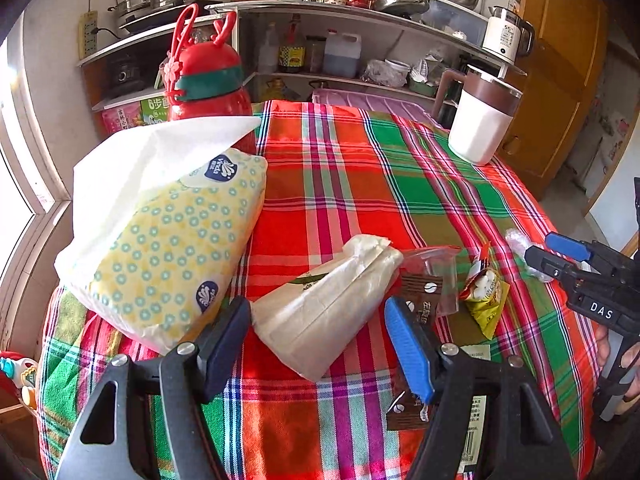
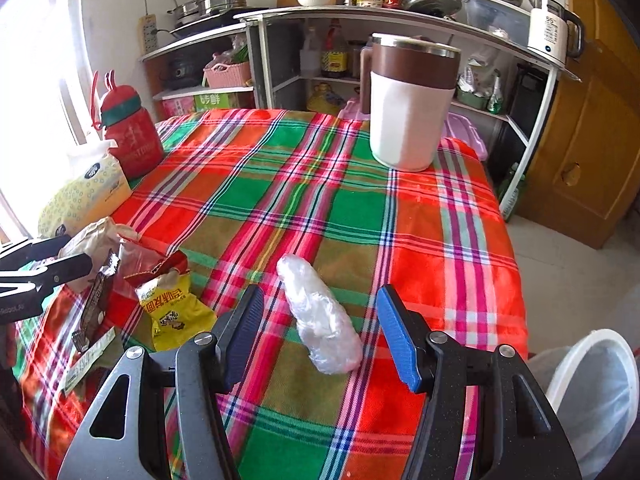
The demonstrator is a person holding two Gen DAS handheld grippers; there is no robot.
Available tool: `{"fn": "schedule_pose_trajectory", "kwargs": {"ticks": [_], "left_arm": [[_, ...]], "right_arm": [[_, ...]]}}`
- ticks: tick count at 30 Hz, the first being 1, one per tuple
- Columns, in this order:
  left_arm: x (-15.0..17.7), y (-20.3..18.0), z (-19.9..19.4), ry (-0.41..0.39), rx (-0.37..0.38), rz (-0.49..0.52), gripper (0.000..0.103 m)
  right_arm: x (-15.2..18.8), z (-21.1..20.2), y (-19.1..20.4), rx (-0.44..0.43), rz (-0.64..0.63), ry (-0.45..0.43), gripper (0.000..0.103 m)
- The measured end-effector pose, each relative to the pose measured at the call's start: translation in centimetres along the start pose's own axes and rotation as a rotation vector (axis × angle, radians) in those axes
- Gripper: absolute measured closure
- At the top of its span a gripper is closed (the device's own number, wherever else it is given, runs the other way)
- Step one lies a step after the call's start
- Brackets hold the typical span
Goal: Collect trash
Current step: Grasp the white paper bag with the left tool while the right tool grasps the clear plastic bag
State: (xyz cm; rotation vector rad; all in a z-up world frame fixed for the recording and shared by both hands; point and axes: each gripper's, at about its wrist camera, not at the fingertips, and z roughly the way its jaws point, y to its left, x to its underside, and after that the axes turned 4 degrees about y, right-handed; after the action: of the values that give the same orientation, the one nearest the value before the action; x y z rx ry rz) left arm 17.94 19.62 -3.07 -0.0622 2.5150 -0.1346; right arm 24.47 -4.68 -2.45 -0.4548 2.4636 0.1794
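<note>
A: Your left gripper (image 1: 320, 344) is hovering over the plaid tablecloth (image 1: 360, 168), and its jaws are standing apart, released, with the white paper bag (image 1: 320, 312) lying between the fingers but not pressed by either pad.

B: And the other trash near it?

A: A brown coffee sachet (image 1: 420, 296) is lying just beside the blue finger, partly under a clear zip bag (image 1: 436, 268), and a yellow snack wrapper (image 1: 484, 296) is sitting just to the right of those (the tissue pack (image 1: 168, 248) and red bottle (image 1: 208, 80) are standing off to the left).

B: What is your right hand doing?

A: Your right gripper (image 2: 320, 332) is framing the crumpled clear plastic wrap (image 2: 320, 316), which is resting on the cloth between the fingers. Those jaws are parted too, gripping nothing. The white and brown jug (image 2: 408, 108) is standing well beyond, at the far edge.
</note>
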Motion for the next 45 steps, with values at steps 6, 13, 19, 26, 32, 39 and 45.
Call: {"fn": "schedule_pose_trajectory", "kwargs": {"ticks": [6, 13, 19, 26, 32, 39, 45], "left_arm": [[0.0, -0.1, 0.1, 0.003, 0.02, 0.012, 0.032], [0.0, -0.8, 0.1, 0.011, 0.02, 0.053, 0.045], [0.2, -1.6, 0.1, 0.017, 0.021, 0.086, 0.056], [0.5, -2.1, -0.1, 0.012, 0.027, 0.094, 0.071], [0.8, -1.8, -0.8, -0.002, 0.041, 0.064, 0.075], [1.3, -1.7, -2.0, -0.034, 0.046, 0.039, 0.075], [2.3, -1.9, -2.7, -0.034, 0.07, 0.034, 0.075]], "right_arm": [[0.0, 0.4, 0.0, -0.022, 0.012, 0.016, 0.044], [0.1, 0.7, 0.2, -0.047, 0.016, 0.025, 0.054], [0.5, 1.0, 0.2, -0.064, 0.029, 0.041, 0.072], [0.7, 0.7, 0.2, -0.072, 0.036, 0.027, 0.074], [0.9, 0.3, -0.1, -0.083, 0.062, 0.015, 0.074], [1.3, -1.0, -0.2, -0.095, 0.084, -0.02, 0.074], [1.9, -1.9, -0.2, -0.11, 0.097, -0.034, 0.074]]}}
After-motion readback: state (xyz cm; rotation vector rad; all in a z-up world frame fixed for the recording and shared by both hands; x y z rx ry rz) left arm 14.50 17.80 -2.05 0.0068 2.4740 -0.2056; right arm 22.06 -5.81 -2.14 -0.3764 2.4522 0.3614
